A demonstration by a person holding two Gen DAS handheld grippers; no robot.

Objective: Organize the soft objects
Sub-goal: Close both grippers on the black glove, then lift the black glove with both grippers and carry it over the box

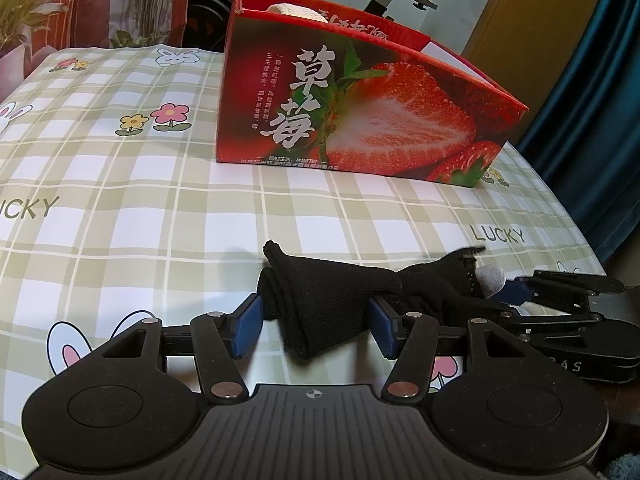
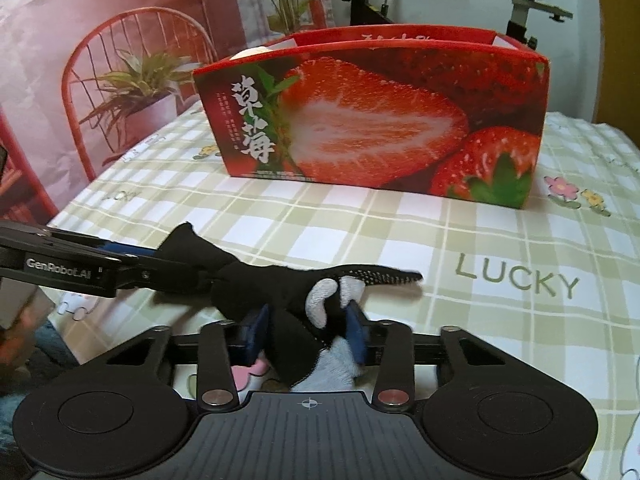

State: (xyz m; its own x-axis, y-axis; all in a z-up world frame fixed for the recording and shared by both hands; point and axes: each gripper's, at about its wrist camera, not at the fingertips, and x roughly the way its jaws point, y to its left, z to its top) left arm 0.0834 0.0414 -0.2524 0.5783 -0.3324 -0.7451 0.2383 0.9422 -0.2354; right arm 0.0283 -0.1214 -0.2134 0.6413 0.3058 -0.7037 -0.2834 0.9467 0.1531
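Both claws have the same black glove (image 1: 332, 296) low over the worktop (image 1: 160, 184): left claw (image 1: 316, 326) pinching the cuff end, right claw (image 2: 306, 334) clamped on the grey-patched finger end. Behind it is the strawberry box (image 2: 372, 120), open-topped, something pale (image 1: 298, 11) peeking out. Bare checkered cloth lies between; the worktop edge is close on the right.

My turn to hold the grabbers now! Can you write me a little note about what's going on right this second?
Left gripper: shut on the cuff end of the black glove.
Right gripper: shut on the glove's finger end, with the grey tips.
The glove is stretched between the two, low over the checked tablecloth.
The strawberry box stands behind, open at the top; something pale already peeks out of it.
Left to do: likely put the glove into the box.
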